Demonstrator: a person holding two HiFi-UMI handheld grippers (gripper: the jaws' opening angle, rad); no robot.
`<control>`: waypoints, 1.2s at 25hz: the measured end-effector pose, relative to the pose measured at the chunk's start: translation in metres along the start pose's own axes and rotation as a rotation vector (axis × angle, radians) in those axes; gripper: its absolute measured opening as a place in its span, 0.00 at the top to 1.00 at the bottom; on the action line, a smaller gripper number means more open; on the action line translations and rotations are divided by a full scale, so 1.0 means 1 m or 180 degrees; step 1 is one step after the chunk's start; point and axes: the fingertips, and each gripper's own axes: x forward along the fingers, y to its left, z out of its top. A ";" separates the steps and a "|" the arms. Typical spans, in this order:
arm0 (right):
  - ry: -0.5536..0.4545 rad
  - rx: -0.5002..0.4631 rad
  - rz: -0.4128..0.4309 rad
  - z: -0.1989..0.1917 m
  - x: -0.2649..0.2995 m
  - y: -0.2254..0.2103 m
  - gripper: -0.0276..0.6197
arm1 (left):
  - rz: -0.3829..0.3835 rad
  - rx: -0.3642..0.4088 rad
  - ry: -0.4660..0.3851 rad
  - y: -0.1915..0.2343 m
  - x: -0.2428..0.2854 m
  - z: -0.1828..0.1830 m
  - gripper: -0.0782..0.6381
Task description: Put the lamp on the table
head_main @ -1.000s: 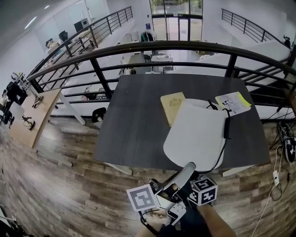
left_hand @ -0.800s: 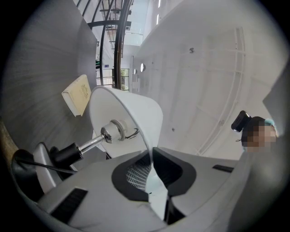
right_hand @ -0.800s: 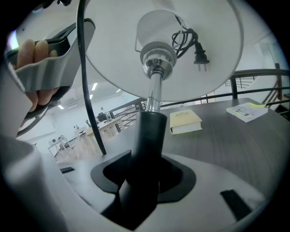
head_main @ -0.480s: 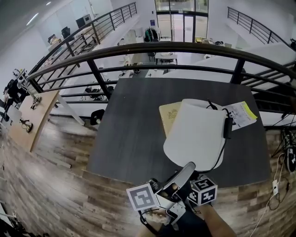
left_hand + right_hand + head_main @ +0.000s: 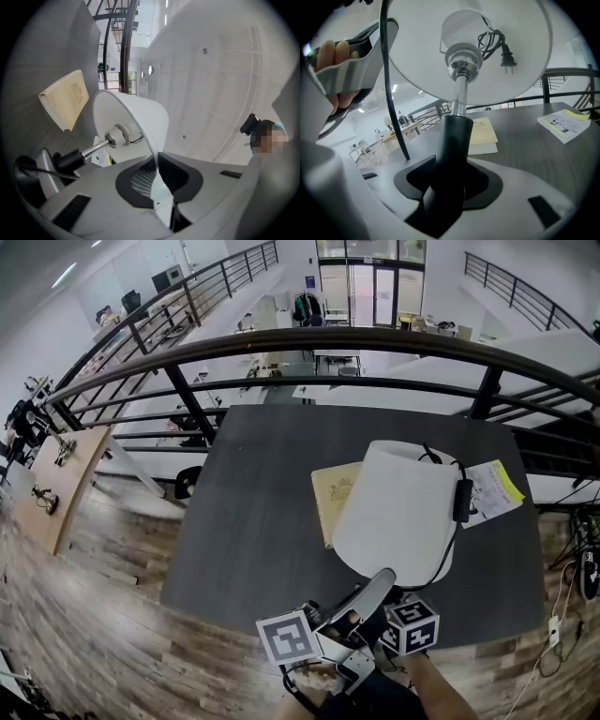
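- Lamp [image 5: 398, 507]: held aloft over the desk [image 5: 253, 512], its white shade [image 5: 136, 117] above the tan book [image 5: 328, 498]; base not seen.
- Left tongs [image 5: 158, 187]: closed thin on the shade's rim.
- Right tongs [image 5: 445, 197]: set wide, clamped round the black stem [image 5: 452, 140].
- Step in hand: carriage (lamp judged not yet set down).
- Next move: lamp to be brought upright and lowered onto bare desk beside the book, with the cord [image 5: 391, 93] held clear of the base; both grips to be released only once it stands.
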 end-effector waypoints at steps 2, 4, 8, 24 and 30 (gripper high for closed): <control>0.0001 0.0003 -0.0019 0.003 0.003 -0.010 0.67 | 0.0004 -0.0014 0.0014 0.005 0.009 0.002 0.82; 0.0000 0.0001 -0.0037 0.007 0.007 -0.018 0.67 | 0.0013 -0.0025 0.0030 0.011 0.016 0.005 0.82; 0.0004 0.0007 -0.0071 0.011 0.016 -0.030 0.67 | 0.0024 -0.0030 0.0062 0.019 0.024 0.010 0.82; 0.0028 -0.0015 -0.0287 0.022 0.052 -0.056 0.67 | 0.0106 -0.0183 0.0218 0.050 0.036 0.037 0.81; 0.0024 -0.0011 -0.0369 0.029 0.065 -0.063 0.67 | 0.0088 -0.0227 0.0288 0.057 0.042 0.049 0.81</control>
